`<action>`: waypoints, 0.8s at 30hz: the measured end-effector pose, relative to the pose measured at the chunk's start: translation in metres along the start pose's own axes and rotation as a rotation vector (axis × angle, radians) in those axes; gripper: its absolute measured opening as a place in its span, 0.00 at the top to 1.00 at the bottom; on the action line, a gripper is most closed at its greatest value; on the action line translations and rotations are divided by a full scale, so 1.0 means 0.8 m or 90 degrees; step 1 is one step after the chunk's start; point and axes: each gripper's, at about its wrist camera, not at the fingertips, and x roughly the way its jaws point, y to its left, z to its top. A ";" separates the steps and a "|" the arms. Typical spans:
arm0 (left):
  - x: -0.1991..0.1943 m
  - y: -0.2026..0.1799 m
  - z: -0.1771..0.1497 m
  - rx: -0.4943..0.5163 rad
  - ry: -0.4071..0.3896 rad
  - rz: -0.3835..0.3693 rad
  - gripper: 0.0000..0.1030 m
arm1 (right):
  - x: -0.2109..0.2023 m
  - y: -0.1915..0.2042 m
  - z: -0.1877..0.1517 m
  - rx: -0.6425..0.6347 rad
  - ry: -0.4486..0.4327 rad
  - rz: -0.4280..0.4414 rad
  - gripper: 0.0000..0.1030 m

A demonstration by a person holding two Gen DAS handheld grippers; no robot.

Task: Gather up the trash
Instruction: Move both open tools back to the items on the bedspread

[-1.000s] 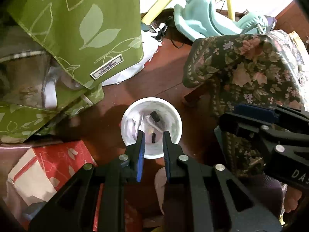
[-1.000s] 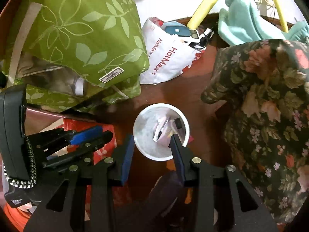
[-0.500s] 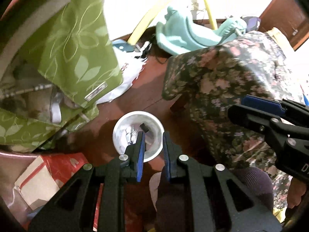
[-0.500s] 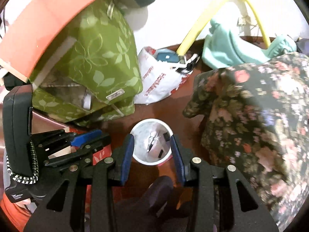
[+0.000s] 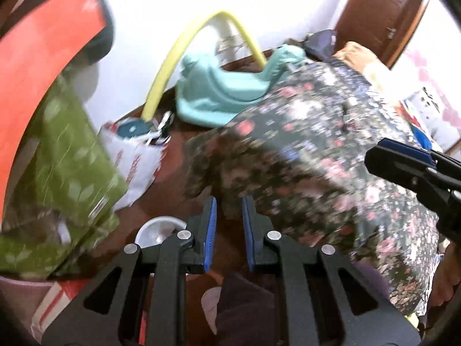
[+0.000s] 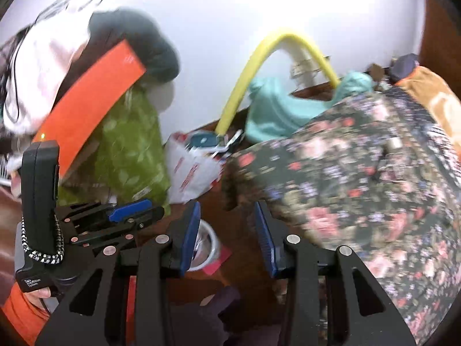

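Note:
A white trash bin [image 5: 157, 229] stands on the brown floor, low in both views and partly hidden behind the fingers; in the right wrist view [image 6: 208, 245] some scraps show inside it. My left gripper [image 5: 228, 219] is open and empty, raised above and to the right of the bin. My right gripper [image 6: 227, 222] is open wider and empty, also raised above the bin. Each gripper shows in the other's view, the right one [image 5: 403, 167] and the left one [image 6: 126, 216].
A floral cloth [image 5: 317, 155] covers furniture on the right. A green leaf-print bag [image 5: 66, 170] and a white plastic bag [image 5: 135, 161] lie left. A teal plastic seat [image 5: 224, 98] and a yellow hoop [image 5: 184, 52] stand by the far wall. Both views are blurred.
Both grippers have lifted and tilted up away from the bin, which has slid to the bottom of both views. More of the wall and the floral cloth shows.

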 end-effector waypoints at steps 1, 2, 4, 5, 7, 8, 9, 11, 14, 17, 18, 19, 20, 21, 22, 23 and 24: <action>-0.001 -0.008 0.004 0.006 -0.004 -0.005 0.84 | -0.008 -0.009 0.002 0.007 -0.009 -0.005 0.65; -0.002 -0.020 0.011 0.015 -0.009 -0.014 0.83 | -0.020 -0.023 0.004 0.020 -0.022 -0.014 0.65; -0.004 -0.042 0.023 0.033 -0.020 -0.026 0.81 | -0.036 -0.047 0.006 0.039 -0.040 -0.027 0.65; -0.004 -0.051 0.028 0.042 -0.024 -0.031 0.79 | -0.042 -0.057 0.008 0.047 -0.049 -0.034 0.65; -0.003 -0.071 0.039 0.062 -0.030 -0.037 0.78 | -0.054 -0.079 0.010 0.063 -0.063 -0.050 0.65; 0.000 -0.082 0.045 0.073 -0.032 -0.040 0.78 | -0.058 -0.091 0.012 0.070 -0.069 -0.058 0.65; 0.002 -0.091 0.050 0.082 -0.034 -0.043 0.78 | -0.061 -0.102 0.014 0.075 -0.073 -0.066 0.65; 0.009 -0.110 0.063 0.096 -0.035 -0.053 0.78 | -0.064 -0.130 0.021 0.089 -0.079 -0.085 0.65; 0.023 -0.133 0.081 0.110 -0.038 -0.067 0.66 | -0.064 -0.166 0.031 0.108 -0.083 -0.104 0.65; 0.043 -0.148 0.102 0.103 -0.038 -0.075 0.45 | -0.057 -0.205 0.043 0.121 -0.082 -0.122 0.65; 0.052 -0.151 0.110 0.096 -0.037 -0.078 0.45 | -0.055 -0.216 0.047 0.124 -0.080 -0.125 0.62; 0.060 -0.154 0.116 0.092 -0.036 -0.082 0.45 | -0.050 -0.227 0.051 0.127 -0.078 -0.128 0.57; 0.071 -0.158 0.124 0.088 -0.032 -0.086 0.45 | -0.044 -0.239 0.057 0.129 -0.078 -0.132 0.55; 0.081 -0.160 0.131 0.086 -0.029 -0.088 0.45 | -0.039 -0.248 0.060 0.130 -0.077 -0.136 0.52; 0.095 -0.162 0.140 0.083 -0.025 -0.090 0.45 | -0.034 -0.257 0.064 0.131 -0.076 -0.141 0.51; 0.105 -0.164 0.146 0.080 -0.024 -0.091 0.45 | -0.024 -0.271 0.070 0.132 -0.072 -0.148 0.51; 0.117 -0.166 0.153 0.077 -0.023 -0.092 0.45 | -0.017 -0.280 0.074 0.132 -0.069 -0.151 0.51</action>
